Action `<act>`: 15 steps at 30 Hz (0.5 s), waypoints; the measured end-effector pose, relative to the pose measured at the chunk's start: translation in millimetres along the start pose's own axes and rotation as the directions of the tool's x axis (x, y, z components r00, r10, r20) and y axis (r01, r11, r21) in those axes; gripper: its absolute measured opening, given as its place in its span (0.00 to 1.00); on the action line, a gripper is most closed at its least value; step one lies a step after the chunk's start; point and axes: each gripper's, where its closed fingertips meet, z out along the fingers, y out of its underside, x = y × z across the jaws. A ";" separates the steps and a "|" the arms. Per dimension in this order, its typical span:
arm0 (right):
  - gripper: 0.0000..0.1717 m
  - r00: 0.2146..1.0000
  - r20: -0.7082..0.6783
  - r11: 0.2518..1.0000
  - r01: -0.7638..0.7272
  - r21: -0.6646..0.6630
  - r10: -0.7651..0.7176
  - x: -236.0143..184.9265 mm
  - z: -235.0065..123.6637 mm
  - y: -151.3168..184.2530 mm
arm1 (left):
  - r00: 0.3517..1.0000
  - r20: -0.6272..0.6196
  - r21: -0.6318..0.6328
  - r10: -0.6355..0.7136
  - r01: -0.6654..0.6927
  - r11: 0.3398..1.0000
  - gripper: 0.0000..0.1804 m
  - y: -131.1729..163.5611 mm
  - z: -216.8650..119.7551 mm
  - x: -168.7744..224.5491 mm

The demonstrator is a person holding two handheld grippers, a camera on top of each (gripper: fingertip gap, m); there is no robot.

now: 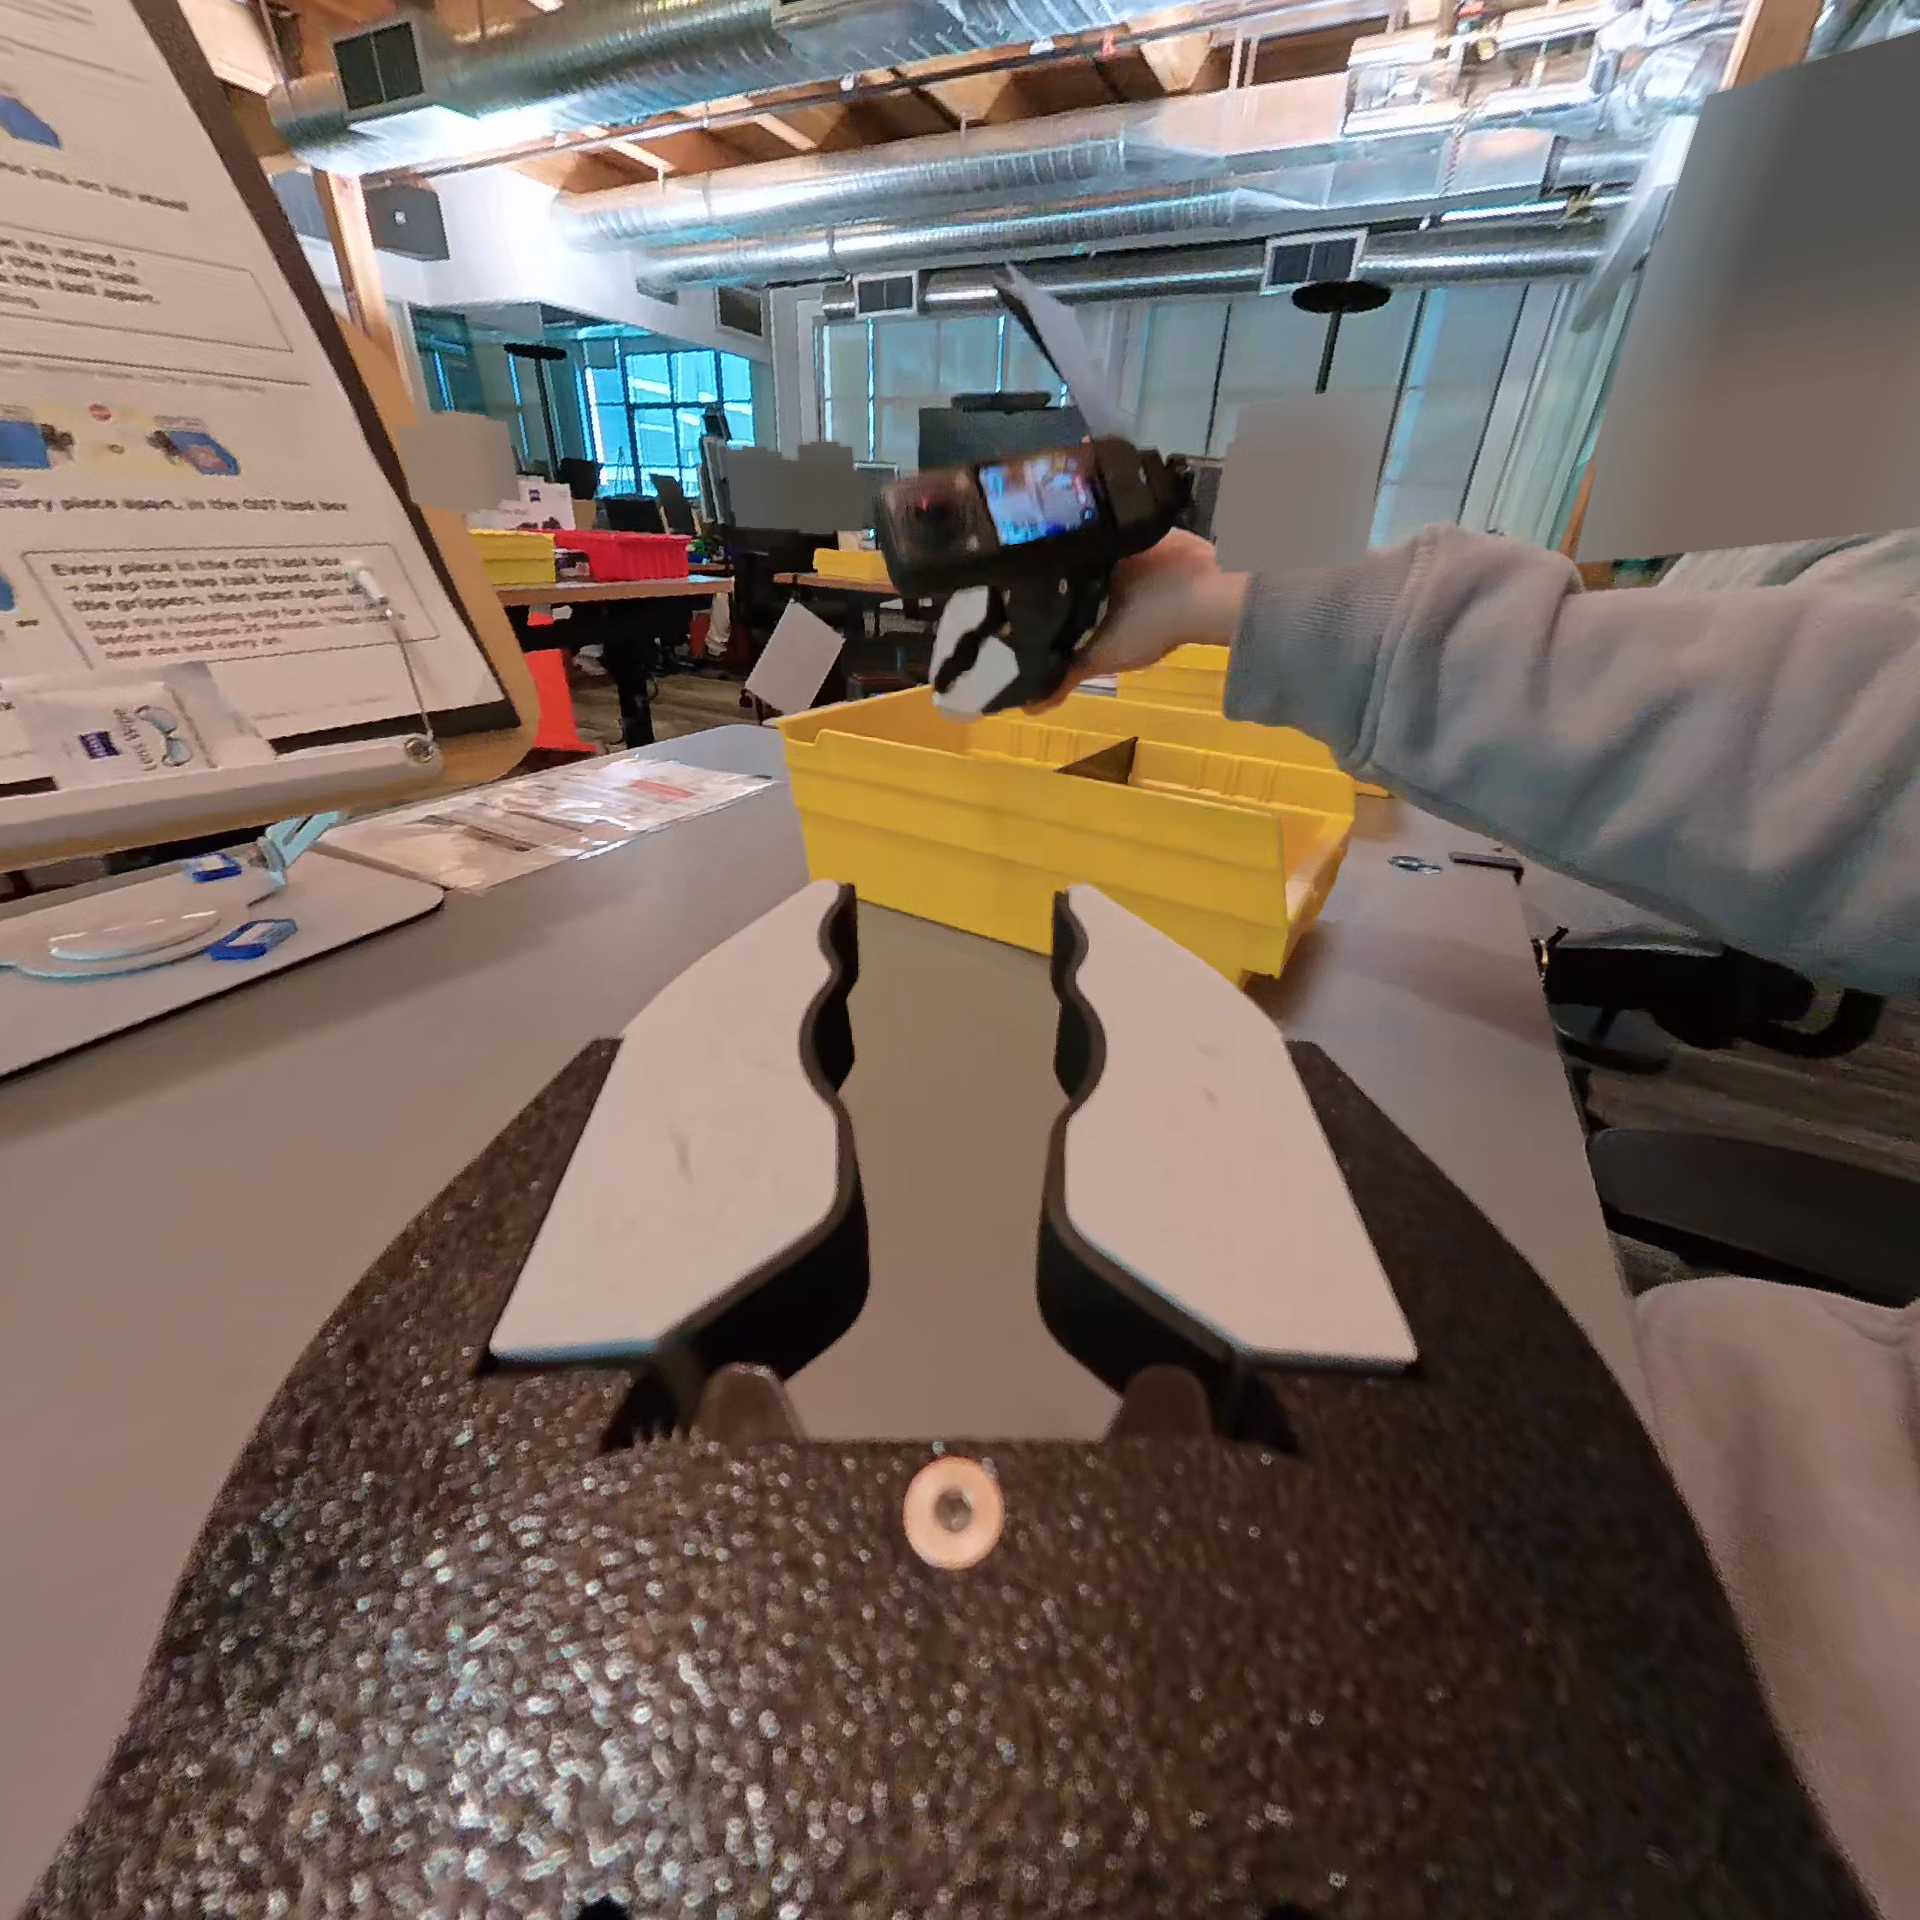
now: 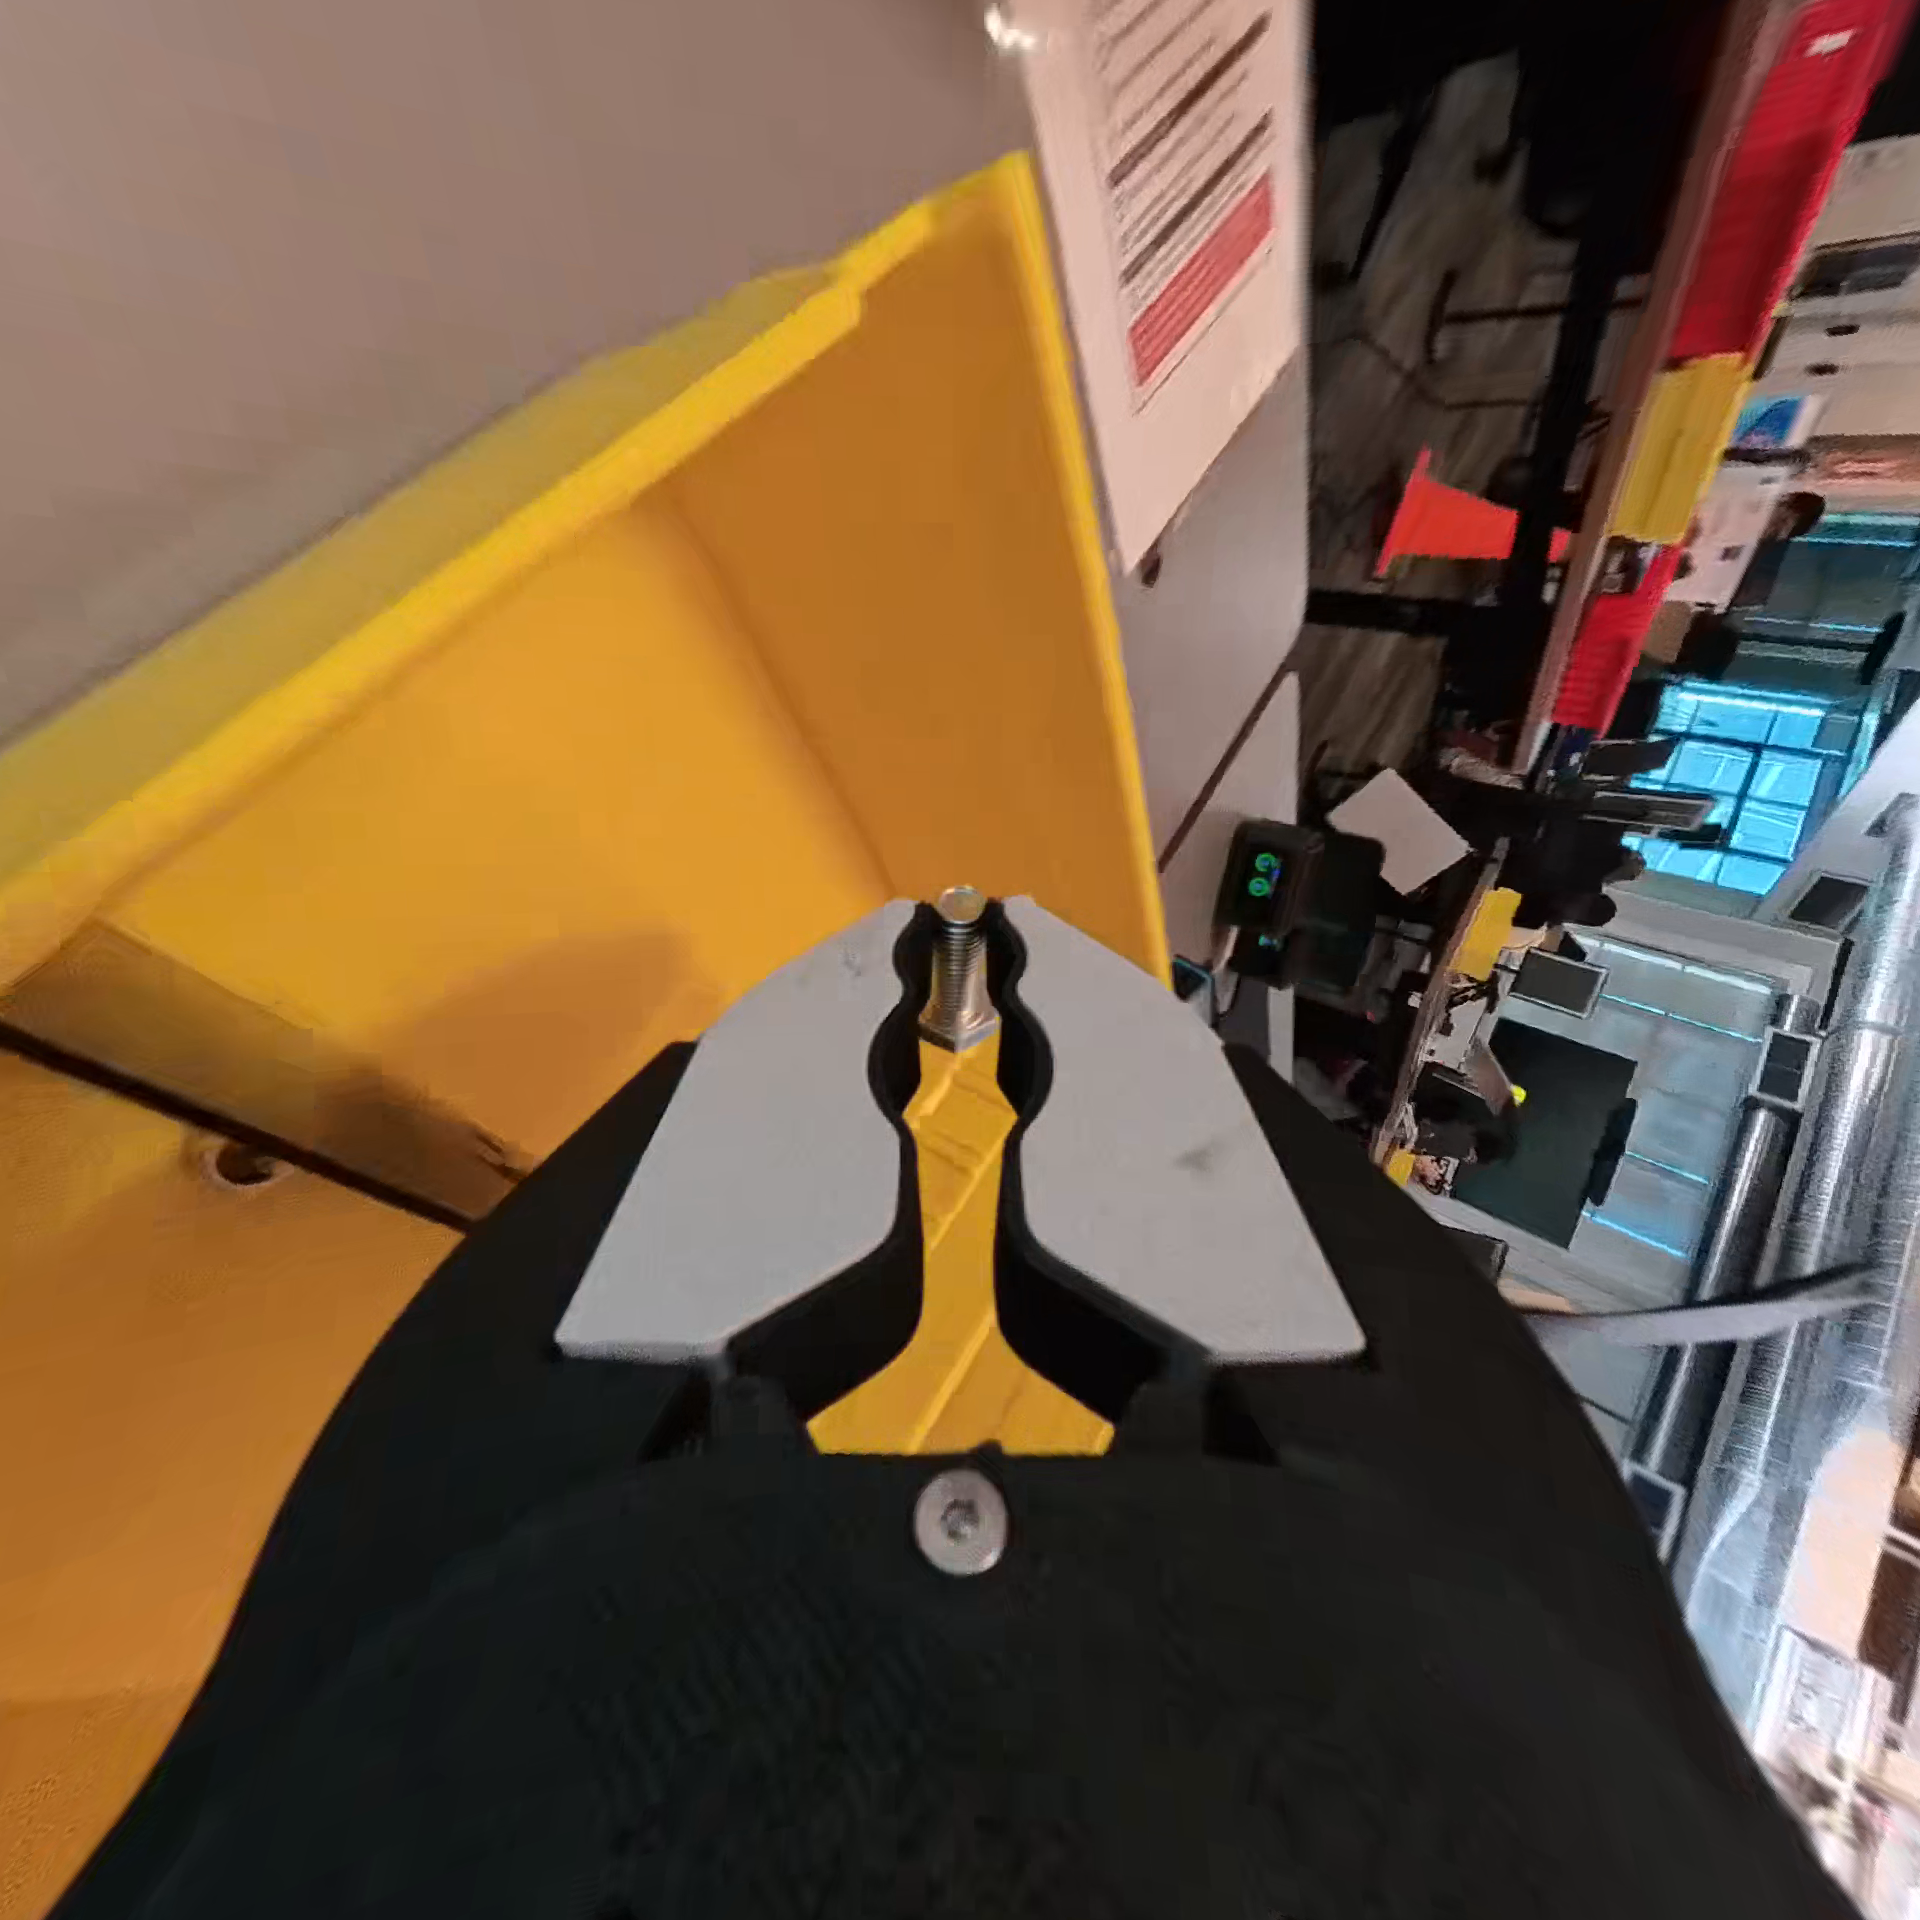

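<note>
A silver bolt (image 2: pixel 954 977) is gripped by the right gripper (image 2: pixel 958 914) above the yellow bin (image 1: pixel 1039 831); the left gripper (image 1: pixel 954 914) is held open over the grey table (image 1: pixel 364 1143), nothing between its fingers.

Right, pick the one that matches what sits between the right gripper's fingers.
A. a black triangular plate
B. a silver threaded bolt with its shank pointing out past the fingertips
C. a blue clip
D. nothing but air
B: in the right wrist view the right gripper has its fingers closed on a silver threaded bolt, head toward the gripper body and shank end at the fingertips, over the yellow bin.
</note>
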 end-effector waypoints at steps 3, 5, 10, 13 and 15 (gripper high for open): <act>0.09 0.999 0.021 0.998 0.046 -0.049 -0.045 -19.6 24.0 10.7 | 0.999 0.033 -0.018 0.021 -0.020 1.000 0.19 -4.9 -3.2 -4.2; 0.14 1.000 -0.005 1.000 -0.013 -0.024 0.013 -18.4 27.1 12.1 | 0.997 0.056 -0.029 0.052 -0.051 0.998 0.19 -12.6 -6.9 -5.7; 0.27 0.962 -0.016 0.954 -0.267 0.134 0.271 9.0 -7.5 12.4 | 0.958 0.255 -0.190 0.135 -0.087 0.978 0.19 -40.2 -41.0 -40.5; 0.31 0.914 0.038 0.878 -0.400 0.262 0.405 14.3 -46.4 7.8 | 0.890 0.431 -0.336 0.146 0.008 0.942 0.20 -49.1 -93.7 -85.0; 0.31 0.878 0.103 0.807 -0.470 0.358 0.467 8.3 -73.8 0.2 | 0.835 0.538 -0.408 0.111 0.142 0.902 0.22 -40.1 -133.6 -115.2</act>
